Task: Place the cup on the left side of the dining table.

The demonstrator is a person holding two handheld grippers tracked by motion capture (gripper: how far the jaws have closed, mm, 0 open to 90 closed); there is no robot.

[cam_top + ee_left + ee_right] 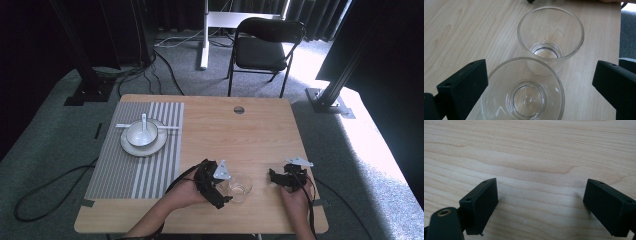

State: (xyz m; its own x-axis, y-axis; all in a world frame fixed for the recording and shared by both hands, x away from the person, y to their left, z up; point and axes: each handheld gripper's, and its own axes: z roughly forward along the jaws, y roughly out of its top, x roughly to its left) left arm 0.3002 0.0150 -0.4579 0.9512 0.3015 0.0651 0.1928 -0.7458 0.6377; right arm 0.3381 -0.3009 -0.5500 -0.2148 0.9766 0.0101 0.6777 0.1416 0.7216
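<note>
Both jaws wide — left gripper (539, 85) straddles near glass (522, 90), no contact.

Light wood-grain tabletop (260, 130) is carrying a grey-and-white striped placemat (125, 170), a white plate (131, 146), white bowl (136, 135) and white spoon (144, 125); two clear, colourless glasses (550, 37) (524, 92) are standing between black hand-held gripper jaws. A black chair (265, 45) is standing on grey carpet (45, 165).
</note>
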